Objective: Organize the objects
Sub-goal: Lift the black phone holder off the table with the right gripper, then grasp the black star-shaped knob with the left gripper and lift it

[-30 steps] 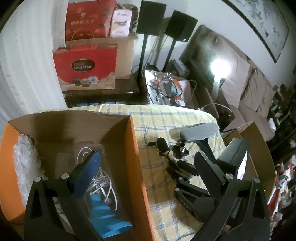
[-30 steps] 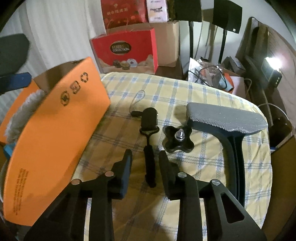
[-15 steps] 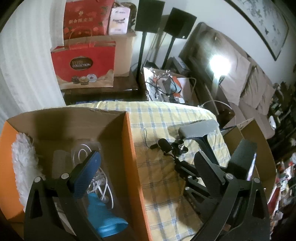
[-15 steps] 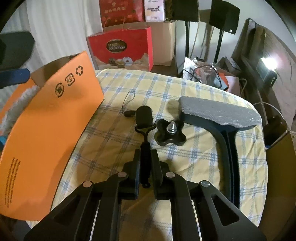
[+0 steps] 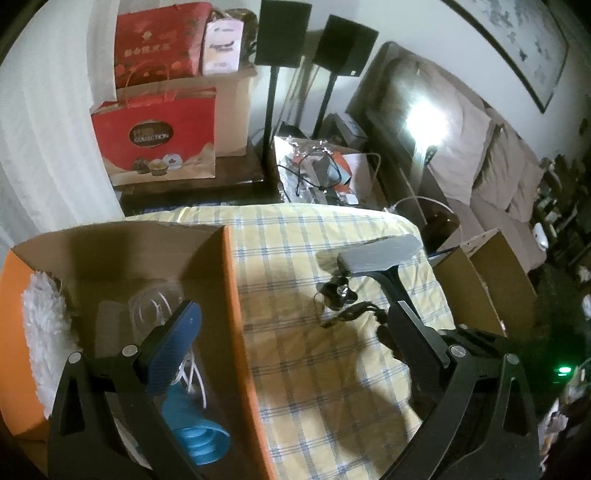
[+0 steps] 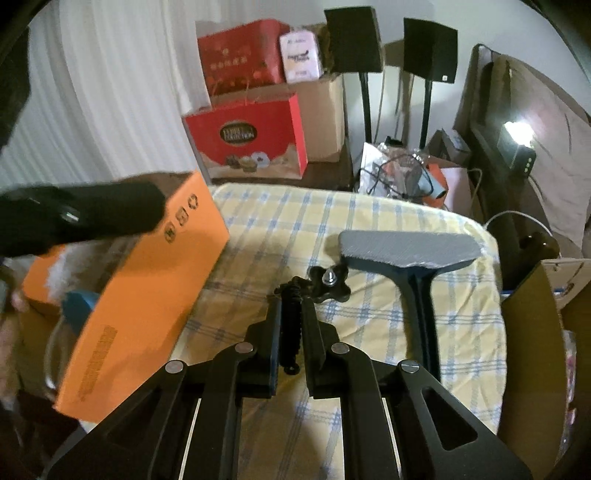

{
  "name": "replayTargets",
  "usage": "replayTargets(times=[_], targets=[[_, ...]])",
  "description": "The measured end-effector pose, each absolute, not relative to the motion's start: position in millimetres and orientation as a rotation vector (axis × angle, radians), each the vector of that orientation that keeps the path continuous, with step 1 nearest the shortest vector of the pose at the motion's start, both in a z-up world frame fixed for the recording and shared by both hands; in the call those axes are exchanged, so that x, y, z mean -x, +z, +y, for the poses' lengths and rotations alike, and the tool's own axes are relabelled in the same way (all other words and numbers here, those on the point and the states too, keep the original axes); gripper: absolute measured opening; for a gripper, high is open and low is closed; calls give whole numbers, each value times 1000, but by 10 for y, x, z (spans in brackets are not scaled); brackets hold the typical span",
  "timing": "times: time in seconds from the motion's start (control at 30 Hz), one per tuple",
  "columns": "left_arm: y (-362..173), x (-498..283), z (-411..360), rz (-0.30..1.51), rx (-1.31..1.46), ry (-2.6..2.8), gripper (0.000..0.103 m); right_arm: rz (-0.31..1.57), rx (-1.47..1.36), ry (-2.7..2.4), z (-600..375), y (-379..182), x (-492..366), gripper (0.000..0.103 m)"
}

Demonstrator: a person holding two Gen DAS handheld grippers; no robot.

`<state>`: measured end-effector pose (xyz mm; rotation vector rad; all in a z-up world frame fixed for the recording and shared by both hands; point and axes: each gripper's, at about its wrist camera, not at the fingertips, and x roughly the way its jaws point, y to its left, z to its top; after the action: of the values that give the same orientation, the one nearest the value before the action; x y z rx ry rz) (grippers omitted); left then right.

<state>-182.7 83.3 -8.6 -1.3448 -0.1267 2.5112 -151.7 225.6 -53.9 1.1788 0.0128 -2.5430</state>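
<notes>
My right gripper [image 6: 292,325] is shut on a black handle-like tool [image 6: 291,332] and holds it lifted above the checked tablecloth [image 6: 369,229]. It shows in the left wrist view too [image 5: 351,312]. A black star knob [image 6: 328,284] and a grey armrest pad [image 6: 406,247] lie just beyond it. My left gripper [image 5: 291,328] is open and empty, over the right wall of the orange cardboard box [image 5: 236,295]. The box holds a white fluffy duster [image 5: 44,325], white cable [image 5: 192,373] and a blue object [image 5: 195,428].
Red gift bags [image 5: 155,136] and speakers on stands [image 5: 280,33] stand behind the table. A brown open carton [image 5: 484,280] sits off the table's right edge. A lit lamp [image 6: 517,133] and a sofa lie to the right.
My right gripper closed on the black tool and lifted it off the cloth. The left gripper stayed open and rose slightly over the box.
</notes>
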Motion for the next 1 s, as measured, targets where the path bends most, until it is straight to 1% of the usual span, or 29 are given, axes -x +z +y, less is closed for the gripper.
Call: replayTargets(times=[0.13, 0.27, 0.33, 0.63, 0.83, 0.9, 1.0], targets=[[-89, 1869, 955, -102, 1353, 2497, 101, -27, -1143, -2562, 2368, -362, 1412, 9], [-147, 1912, 1181, 11, 1382, 2468, 101, -61, -1118, -2593, 2503, -203, 1300, 9], [-184, 1932, 1263, 30, 1402, 2454, 101, -76, -1117, -2604, 2565, -158, 1259, 9], [-427, 2161, 1393, -17, 1517, 2445, 101, -132, -1105, -2673, 2897, 18, 1051, 9], [-601, 2264, 1577, 10, 1552, 2439, 101, -181, -1079, -2701, 3099, 105, 922, 9], [-681, 2294, 1652, 37, 1573, 2445, 101, -193, -1074, -2710, 3153, 122, 898, 9], [-760, 2311, 1760, 131, 1573, 2488, 101, -206, -1072, -2714, 3199, 130, 880, 9]])
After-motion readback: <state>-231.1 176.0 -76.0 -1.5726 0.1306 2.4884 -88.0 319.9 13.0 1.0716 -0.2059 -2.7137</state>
